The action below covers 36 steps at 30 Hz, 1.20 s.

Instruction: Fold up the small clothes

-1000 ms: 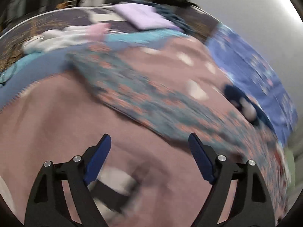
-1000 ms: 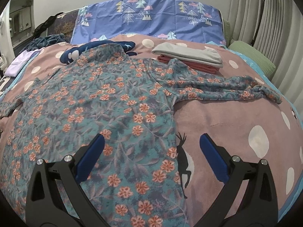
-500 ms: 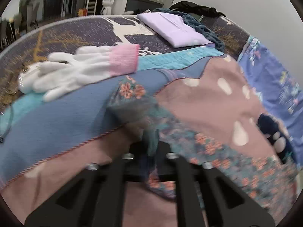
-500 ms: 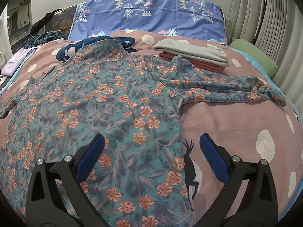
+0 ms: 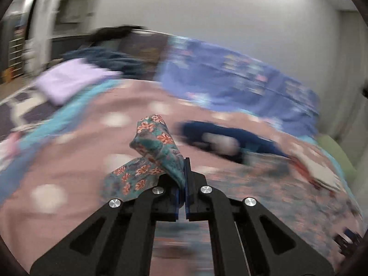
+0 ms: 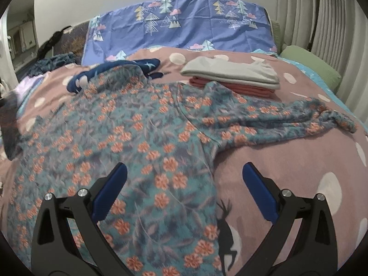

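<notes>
A teal floral shirt [image 6: 142, 142] with orange flowers lies spread over the pink bedspread, one sleeve [image 6: 299, 117] stretched out to the right. My right gripper [image 6: 184, 188] hovers open above the shirt's lower right side, nothing between its fingers. In the blurred left wrist view my left gripper [image 5: 184, 172] is shut on the shirt's other sleeve [image 5: 156, 142], whose cuff sticks up above the jaws, lifted off the bed.
A folded stack, grey on red [image 6: 232, 76], sits behind the shirt. A navy garment [image 6: 115, 71] lies by the collar. Blue patterned pillows [image 6: 184, 25] line the headboard, a green pillow [image 6: 310, 64] at right. A folded lilac cloth [image 5: 69, 80] lies far left.
My left gripper closed on the shirt's sleeve near the bed edge, then lifted it and swung toward the bed's middle. The right gripper drifted slightly forward over the shirt, staying open.
</notes>
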Each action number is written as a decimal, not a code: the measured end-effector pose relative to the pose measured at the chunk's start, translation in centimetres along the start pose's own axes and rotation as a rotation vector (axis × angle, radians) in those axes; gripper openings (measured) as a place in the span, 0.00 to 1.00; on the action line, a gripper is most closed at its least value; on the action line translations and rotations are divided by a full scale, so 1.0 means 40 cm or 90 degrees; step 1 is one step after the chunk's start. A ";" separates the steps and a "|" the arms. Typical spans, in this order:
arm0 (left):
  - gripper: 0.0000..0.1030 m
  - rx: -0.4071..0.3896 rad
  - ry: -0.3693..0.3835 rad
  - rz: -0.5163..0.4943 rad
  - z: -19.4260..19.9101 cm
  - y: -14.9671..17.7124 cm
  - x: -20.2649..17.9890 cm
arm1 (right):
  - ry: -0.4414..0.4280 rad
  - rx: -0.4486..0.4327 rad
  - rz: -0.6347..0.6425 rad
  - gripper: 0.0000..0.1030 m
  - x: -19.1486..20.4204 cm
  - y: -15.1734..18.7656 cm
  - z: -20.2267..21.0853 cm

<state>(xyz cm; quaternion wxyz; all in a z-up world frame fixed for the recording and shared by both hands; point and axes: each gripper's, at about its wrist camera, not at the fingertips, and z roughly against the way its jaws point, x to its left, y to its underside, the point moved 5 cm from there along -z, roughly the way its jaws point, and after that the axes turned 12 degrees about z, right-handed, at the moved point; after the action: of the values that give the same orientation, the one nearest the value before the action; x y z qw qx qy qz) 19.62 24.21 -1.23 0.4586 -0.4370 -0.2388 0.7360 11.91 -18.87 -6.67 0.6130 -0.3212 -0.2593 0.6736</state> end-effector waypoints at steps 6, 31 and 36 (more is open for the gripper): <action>0.03 0.146 0.146 -0.073 -0.126 0.244 -0.267 | -0.009 -0.017 0.034 0.98 -0.005 -0.051 -0.022; 0.12 0.236 0.164 -0.085 -0.187 0.426 -0.324 | -0.427 0.208 0.049 0.64 0.426 -0.281 -0.284; 0.12 0.248 0.165 -0.103 -0.196 0.444 -0.338 | -0.426 0.228 0.026 0.64 0.419 -0.266 -0.315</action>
<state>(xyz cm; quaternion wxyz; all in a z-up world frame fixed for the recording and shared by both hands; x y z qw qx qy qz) 20.76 3.62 -12.82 0.6186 -0.4107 -0.0656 0.6665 27.68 -1.60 -9.01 0.5272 0.0238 -0.3166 0.7882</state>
